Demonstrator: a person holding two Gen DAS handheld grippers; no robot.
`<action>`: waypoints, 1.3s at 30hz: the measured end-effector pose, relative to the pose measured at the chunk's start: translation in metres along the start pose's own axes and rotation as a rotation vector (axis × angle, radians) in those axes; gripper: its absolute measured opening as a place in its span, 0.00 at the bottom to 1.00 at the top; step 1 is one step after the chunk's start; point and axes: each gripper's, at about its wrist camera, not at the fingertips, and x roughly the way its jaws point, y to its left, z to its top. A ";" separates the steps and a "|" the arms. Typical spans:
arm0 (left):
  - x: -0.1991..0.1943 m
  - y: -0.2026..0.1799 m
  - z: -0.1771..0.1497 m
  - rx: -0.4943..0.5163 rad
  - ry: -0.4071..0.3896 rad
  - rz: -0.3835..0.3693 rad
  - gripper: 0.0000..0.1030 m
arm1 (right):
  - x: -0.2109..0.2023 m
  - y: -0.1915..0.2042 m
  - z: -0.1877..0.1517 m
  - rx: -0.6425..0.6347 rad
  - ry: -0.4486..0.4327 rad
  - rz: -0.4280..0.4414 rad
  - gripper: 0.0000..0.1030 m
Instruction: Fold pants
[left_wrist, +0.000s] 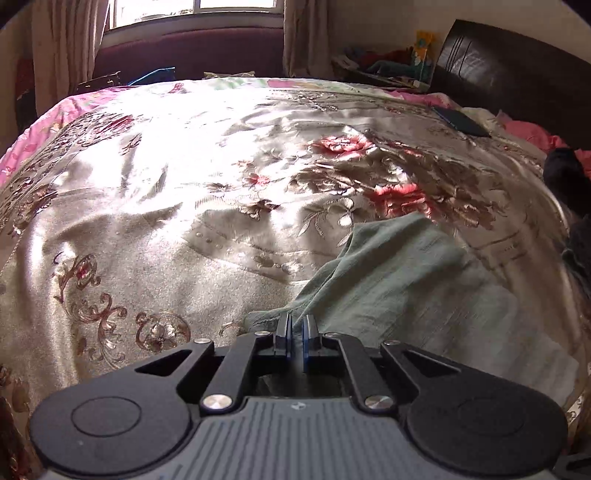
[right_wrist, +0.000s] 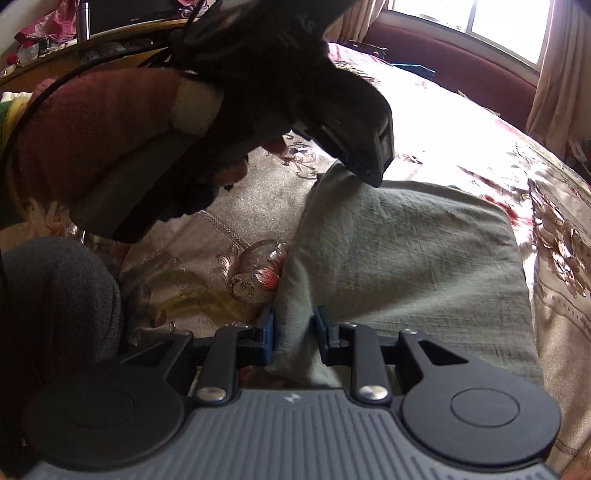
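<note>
The grey-green pants (left_wrist: 406, 288) lie folded into a rough rectangle on the floral bedspread (left_wrist: 166, 221). My left gripper (left_wrist: 296, 325) is shut, its blue pads pinching the near corner of the cloth. From the right wrist view this left gripper (right_wrist: 373, 177) comes down from above, held by a gloved hand (right_wrist: 258, 55), and nips the far left corner of the pants (right_wrist: 406, 258). My right gripper (right_wrist: 295, 326) stands open at the near left edge. A fold of the cloth lies between its fingers, and the pads do not squeeze it.
The satin bedspread (right_wrist: 207, 266) stretches wide around the pants. A dark flat object (left_wrist: 461, 122) lies near the black headboard (left_wrist: 517, 74). A red sleeve (right_wrist: 92, 122) and a grey clothed leg (right_wrist: 55, 295) fill the left of the right wrist view. A window with curtains stands beyond the bed.
</note>
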 end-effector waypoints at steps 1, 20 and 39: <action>-0.003 0.000 -0.005 0.000 -0.004 0.015 0.19 | -0.004 -0.001 -0.002 0.003 -0.005 0.004 0.27; -0.069 -0.036 -0.034 0.037 -0.008 0.045 0.30 | -0.086 -0.048 -0.017 0.208 -0.131 0.025 0.40; -0.042 -0.021 -0.066 -0.009 0.057 0.019 0.47 | -0.009 -0.168 -0.040 0.623 -0.063 -0.061 0.49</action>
